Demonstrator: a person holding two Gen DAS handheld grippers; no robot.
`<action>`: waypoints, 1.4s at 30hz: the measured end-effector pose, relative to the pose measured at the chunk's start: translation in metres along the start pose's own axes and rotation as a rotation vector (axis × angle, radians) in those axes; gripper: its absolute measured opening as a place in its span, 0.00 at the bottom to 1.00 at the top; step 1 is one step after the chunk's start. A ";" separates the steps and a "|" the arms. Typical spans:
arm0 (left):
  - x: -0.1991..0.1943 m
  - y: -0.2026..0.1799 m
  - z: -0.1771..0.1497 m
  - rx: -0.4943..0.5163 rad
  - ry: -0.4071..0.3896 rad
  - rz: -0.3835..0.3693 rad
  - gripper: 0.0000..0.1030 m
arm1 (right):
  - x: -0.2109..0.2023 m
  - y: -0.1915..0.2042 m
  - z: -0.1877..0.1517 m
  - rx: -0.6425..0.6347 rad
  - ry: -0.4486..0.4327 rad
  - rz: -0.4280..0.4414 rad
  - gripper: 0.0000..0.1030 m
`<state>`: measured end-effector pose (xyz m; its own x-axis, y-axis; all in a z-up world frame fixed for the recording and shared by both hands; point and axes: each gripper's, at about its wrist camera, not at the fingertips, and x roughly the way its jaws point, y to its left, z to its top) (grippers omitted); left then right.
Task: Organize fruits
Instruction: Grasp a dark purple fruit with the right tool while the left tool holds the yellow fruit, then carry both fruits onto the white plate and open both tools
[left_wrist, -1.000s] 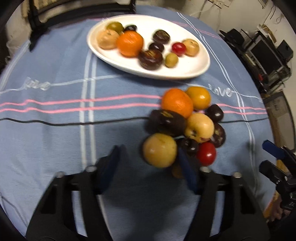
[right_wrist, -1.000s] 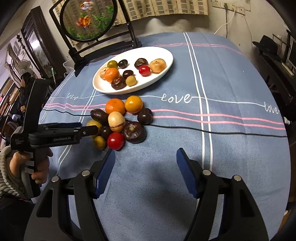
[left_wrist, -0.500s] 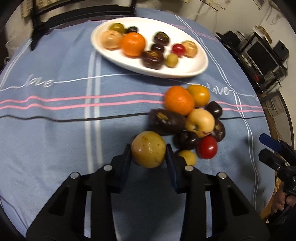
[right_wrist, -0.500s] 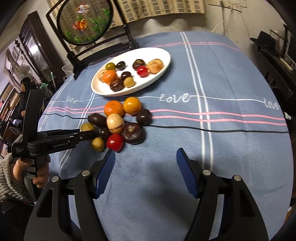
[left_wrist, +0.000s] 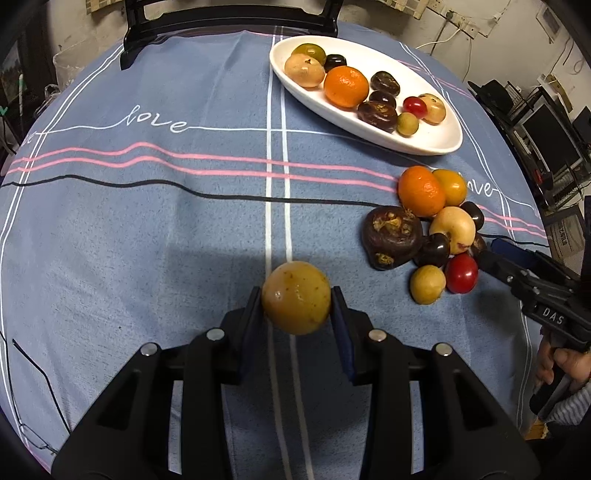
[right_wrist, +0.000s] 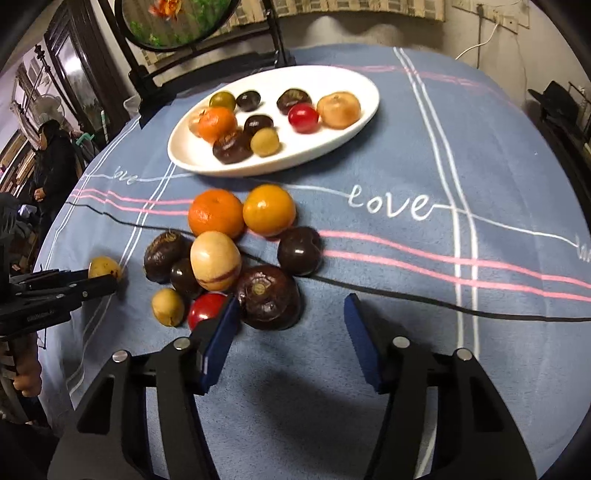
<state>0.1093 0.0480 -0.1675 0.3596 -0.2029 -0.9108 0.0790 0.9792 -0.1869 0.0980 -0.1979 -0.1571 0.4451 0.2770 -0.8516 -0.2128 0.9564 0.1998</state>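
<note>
My left gripper (left_wrist: 297, 299) is shut on a speckled yellow fruit (left_wrist: 296, 297) and holds it left of the pile; that fruit also shows in the right wrist view (right_wrist: 104, 267). A pile of loose fruits lies on the blue tablecloth: an orange (right_wrist: 216, 213), a yellow-orange fruit (right_wrist: 269, 209), a cream fruit (right_wrist: 215, 260), a red tomato (right_wrist: 205, 309) and several dark ones. A white oval plate (right_wrist: 325, 147) behind holds several fruits. My right gripper (right_wrist: 291, 328) is open, just in front of a big dark purple fruit (right_wrist: 267, 297).
A black chair back (left_wrist: 229, 22) stands behind the table. A round mirror on a black stand (right_wrist: 177, 22) is at the back left. A person (right_wrist: 53, 155) stands far left. Shelves with gear (left_wrist: 546, 136) are on the right.
My left gripper shut on the speckled yellow fruit and carried it left, away from the pile. My right gripper moved forward to the pile's near edge, still open.
</note>
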 end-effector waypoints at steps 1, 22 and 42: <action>0.001 -0.001 0.001 0.001 0.000 0.002 0.36 | 0.002 0.001 0.001 -0.002 0.000 0.005 0.58; -0.012 -0.004 -0.004 0.025 -0.047 0.009 0.36 | -0.004 0.006 -0.019 0.011 0.039 0.022 0.40; -0.081 0.034 0.007 -0.035 -0.208 0.039 0.36 | -0.104 0.005 -0.003 0.031 -0.167 -0.030 0.40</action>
<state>0.0891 0.0978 -0.0973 0.5461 -0.1575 -0.8228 0.0304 0.9852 -0.1685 0.0483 -0.2221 -0.0684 0.5894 0.2575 -0.7657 -0.1715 0.9661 0.1929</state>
